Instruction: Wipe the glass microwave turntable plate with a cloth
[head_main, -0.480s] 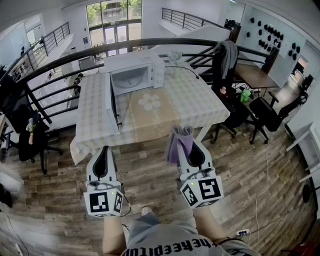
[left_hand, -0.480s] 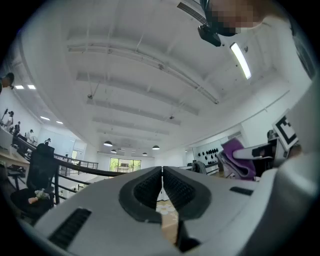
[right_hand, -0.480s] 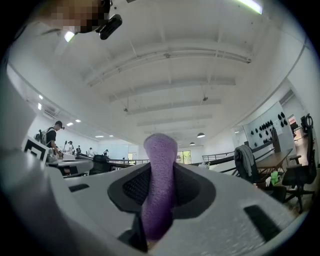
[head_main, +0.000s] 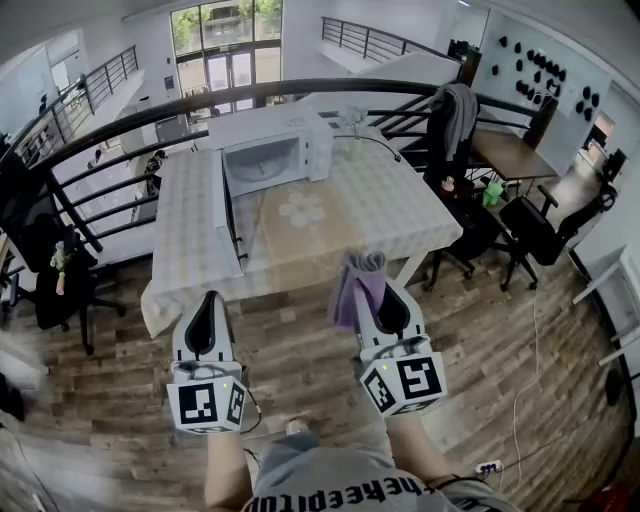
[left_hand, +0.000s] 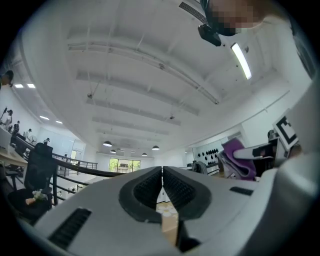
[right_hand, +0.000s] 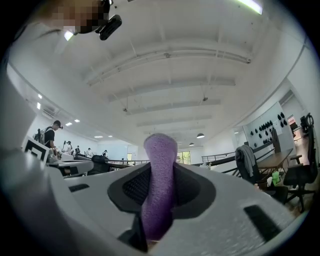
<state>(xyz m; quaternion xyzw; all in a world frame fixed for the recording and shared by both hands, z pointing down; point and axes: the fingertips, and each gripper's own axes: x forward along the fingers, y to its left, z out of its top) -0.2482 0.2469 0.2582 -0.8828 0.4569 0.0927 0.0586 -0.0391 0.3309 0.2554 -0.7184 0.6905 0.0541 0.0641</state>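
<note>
Two hand-held grippers are shown above a wood-plank floor (head_main: 300, 350) in the head view. The left gripper (head_main: 210, 300) has its jaws pressed together with nothing between them, as its own view shows. The right gripper (head_main: 377, 292) pinches a purple cloth (head_main: 356, 284), which rises past the jaw tips and droops toward the left gripper. In the right gripper view the cloth fills the gap between the dark ribbed pads (right_hand: 134, 187). Each gripper carries a marker cube (head_main: 207, 404) printed with black-and-white squares.

Ahead, well apart from both grippers, a table (head_main: 400, 215) with a checked covering bears a white microwave (head_main: 300, 135). Its door (head_main: 224, 215) stands open on the left gripper's side. The glass turntable plate cannot be told apart inside the pale cavity (head_main: 262, 160). A flower motif (head_main: 303, 207) lies on the table just before the microwave.

Lettering on the person's grey shirt (head_main: 340, 490) appears upside down and is cut off by the frame edge, so it is not readable in full. Any brand on the microwave is too small to read.
</note>
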